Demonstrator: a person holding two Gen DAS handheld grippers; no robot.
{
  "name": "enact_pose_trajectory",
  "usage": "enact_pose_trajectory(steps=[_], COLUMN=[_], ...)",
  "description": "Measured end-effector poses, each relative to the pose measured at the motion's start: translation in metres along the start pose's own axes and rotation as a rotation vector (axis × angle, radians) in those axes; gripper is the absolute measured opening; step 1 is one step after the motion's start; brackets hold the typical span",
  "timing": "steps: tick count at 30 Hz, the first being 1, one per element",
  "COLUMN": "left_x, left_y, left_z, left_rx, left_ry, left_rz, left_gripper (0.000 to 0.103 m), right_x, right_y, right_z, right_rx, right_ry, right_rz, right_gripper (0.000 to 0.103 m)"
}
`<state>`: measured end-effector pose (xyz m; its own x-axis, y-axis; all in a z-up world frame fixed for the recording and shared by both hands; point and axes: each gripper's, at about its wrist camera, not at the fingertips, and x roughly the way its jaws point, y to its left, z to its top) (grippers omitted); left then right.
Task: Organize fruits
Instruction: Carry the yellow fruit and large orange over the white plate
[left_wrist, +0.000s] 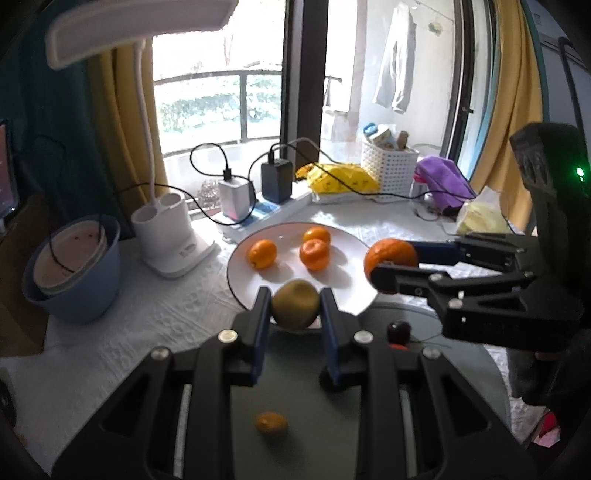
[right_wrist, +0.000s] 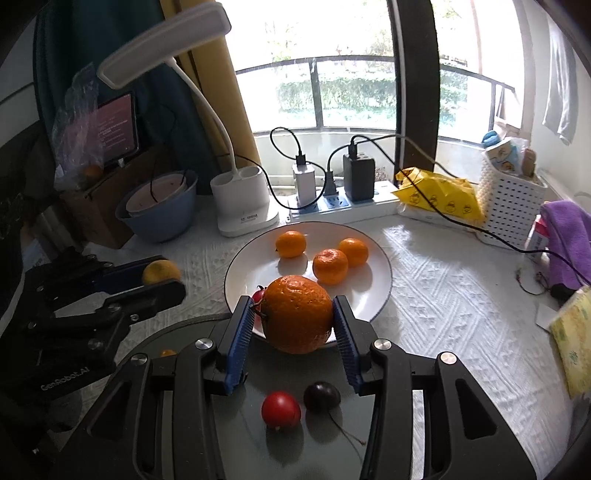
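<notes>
Nearest my left lens, a small orange mandarin (left_wrist: 271, 423) lies blurred on the round grey-green plate (left_wrist: 303, 406), under my left tongs (left_wrist: 295, 304). Those tongs pinch a dull yellow-green round fruit (left_wrist: 295, 303) between their blue pads, right at the near rim of the big round white plate with a thin dark edge (left_wrist: 240, 266). My right tongs (right_wrist: 293, 314) clamp a large rough-skinned orange (right_wrist: 298, 314) from both sides, over the near edge of that same white plate (right_wrist: 384, 273).

Going from the biggest things down: the white textured tablecloth (right_wrist: 443, 280) covers the table. At its back left stand a blue plastic bowl with a pale bowl nested inside (right_wrist: 159, 210) and a white desk lamp with a bendy neck and a two-cup base (right_wrist: 243, 206). At the back right stands a white perforated plastic basket (right_wrist: 509, 210), with a crumpled yellow plastic bag (right_wrist: 439, 195) just beside it on the left and a purple cloth (right_wrist: 569, 236) on the right. A white power strip (right_wrist: 347, 206) runs along the window, holding a dark charger block (right_wrist: 358, 177) and a white charger block (right_wrist: 304, 182), both with black cables.

On the white plate sit three small orange mandarins (right_wrist: 330, 266), two touching and one apart to the left. A small red fruit (right_wrist: 258, 295) peeks out at the big orange's left side. On the grey-green plate (right_wrist: 332, 435), between my right fingers, a red cherry tomato (right_wrist: 280, 410) lies just beside a dark cherry with a long stem (right_wrist: 322, 396).
</notes>
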<state>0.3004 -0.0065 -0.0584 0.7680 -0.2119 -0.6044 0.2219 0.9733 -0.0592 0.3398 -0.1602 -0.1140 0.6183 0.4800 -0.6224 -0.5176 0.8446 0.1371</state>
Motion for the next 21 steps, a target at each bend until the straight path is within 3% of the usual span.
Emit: enact_pose_trajectory(steps=[7,15,21], left_x=[0.027,0.067,0.083], left_y=[0.016,0.033,0.044], left_z=[0.011,0.015,0.015], left_rx=[0.007,-0.031,-0.047], left_ry=[0.0,0.072,0.103], left_rz=[-0.01,-0.064,-0.053], left_gripper=[0.027,0.027,0.027], right_x=[0.028,0.061,0.08], right_y=[-0.002,-0.008,-0.01], right_z=[0.011,0.018,0.019], right_rx=[-0.006,0.002,0.007], right_ry=[0.024,0.049,0.056], right_rz=[0.007,0.009,0.018], right_gripper=[0.046,0.046,0.046])
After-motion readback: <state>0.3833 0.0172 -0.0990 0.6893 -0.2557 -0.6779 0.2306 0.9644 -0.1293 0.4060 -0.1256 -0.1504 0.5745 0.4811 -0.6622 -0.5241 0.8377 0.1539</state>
